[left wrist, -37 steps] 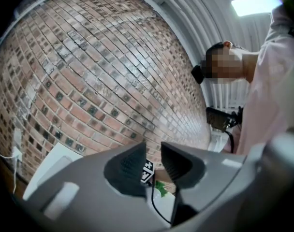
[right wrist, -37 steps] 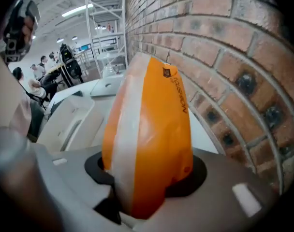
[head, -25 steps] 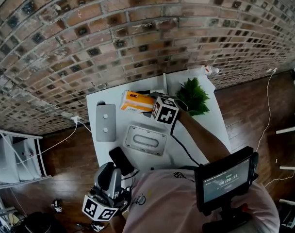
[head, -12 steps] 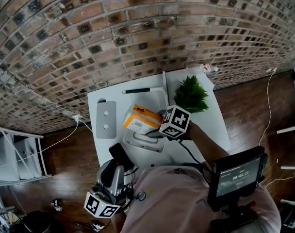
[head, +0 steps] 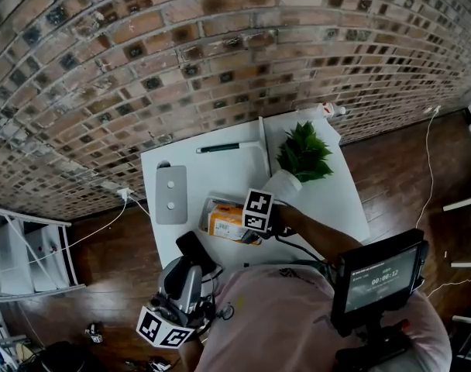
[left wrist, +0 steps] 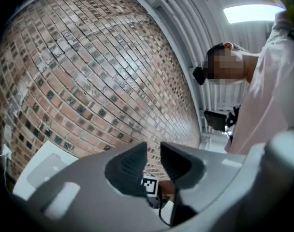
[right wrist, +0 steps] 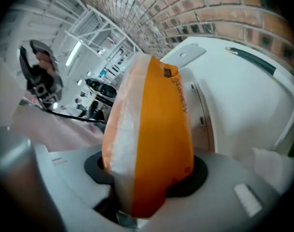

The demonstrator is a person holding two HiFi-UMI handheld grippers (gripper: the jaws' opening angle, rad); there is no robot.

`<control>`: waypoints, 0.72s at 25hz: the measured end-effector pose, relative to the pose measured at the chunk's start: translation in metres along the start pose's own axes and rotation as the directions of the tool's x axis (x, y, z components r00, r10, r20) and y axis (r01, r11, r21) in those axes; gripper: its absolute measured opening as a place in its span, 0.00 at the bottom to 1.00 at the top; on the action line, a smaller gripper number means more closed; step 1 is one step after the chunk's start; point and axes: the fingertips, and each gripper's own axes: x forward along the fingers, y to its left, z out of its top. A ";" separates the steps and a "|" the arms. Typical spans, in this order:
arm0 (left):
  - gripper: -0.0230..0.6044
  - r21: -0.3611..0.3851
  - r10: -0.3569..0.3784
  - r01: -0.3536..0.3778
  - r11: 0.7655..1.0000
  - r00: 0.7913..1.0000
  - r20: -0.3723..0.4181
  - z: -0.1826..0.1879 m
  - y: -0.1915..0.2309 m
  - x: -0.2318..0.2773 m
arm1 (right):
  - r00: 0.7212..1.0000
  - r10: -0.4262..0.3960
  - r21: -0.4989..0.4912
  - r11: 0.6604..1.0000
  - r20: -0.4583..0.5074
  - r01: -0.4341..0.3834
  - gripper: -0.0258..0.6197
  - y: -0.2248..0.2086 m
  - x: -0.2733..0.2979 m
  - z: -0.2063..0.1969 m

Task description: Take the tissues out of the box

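An orange-and-white tissue pack [head: 226, 223] [right wrist: 154, 124] is clamped between the pads of my right gripper [head: 242, 225] [right wrist: 147, 174], which is shut on it. The pack hangs directly over the grey tissue box [head: 207, 206], hiding most of it; in the right gripper view the box [right wrist: 201, 111] shows just behind the pack. My left gripper [head: 185, 273] [left wrist: 153, 161] is off the table's near edge, close to the person's body. Its jaws are nearly together with nothing between them, and they point up at the brick wall.
On the white table [head: 336, 200] lie a flat grey slab with two dots [head: 171, 194], a dark pen [head: 220, 147], a white rod [head: 263, 139] and a green plant [head: 305, 152] in a white pot. A black phone [head: 190, 248] overhangs the near edge. A brick wall stands behind.
My right gripper has carried the orange pack from behind the grey box toward the person, and it now hangs over the box. The left gripper has stayed where it was.
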 end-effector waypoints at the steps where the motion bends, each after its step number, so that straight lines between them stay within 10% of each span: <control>1: 0.18 0.000 0.004 -0.004 1.000 1.000 0.000 -0.001 0.000 0.000 | 0.998 -0.054 -0.004 0.999 -0.035 0.053 0.41 -0.010 0.007 -0.006; 8: 0.18 -0.017 0.019 -0.019 1.000 1.000 0.003 -0.002 0.008 -0.004 | 0.929 -0.370 -0.149 0.920 -0.023 0.363 0.45 -0.030 -0.022 -0.006; 14: 0.18 -0.024 0.017 -0.016 1.000 1.000 0.006 -0.001 0.013 -0.003 | 0.924 -0.352 -0.114 0.922 0.149 0.369 0.56 -0.022 -0.045 -0.004; 18: 0.18 -0.029 0.016 -0.015 0.999 1.000 0.014 0.001 0.016 -0.003 | 0.809 -0.362 0.141 0.931 0.463 0.335 0.56 -0.030 -0.100 0.014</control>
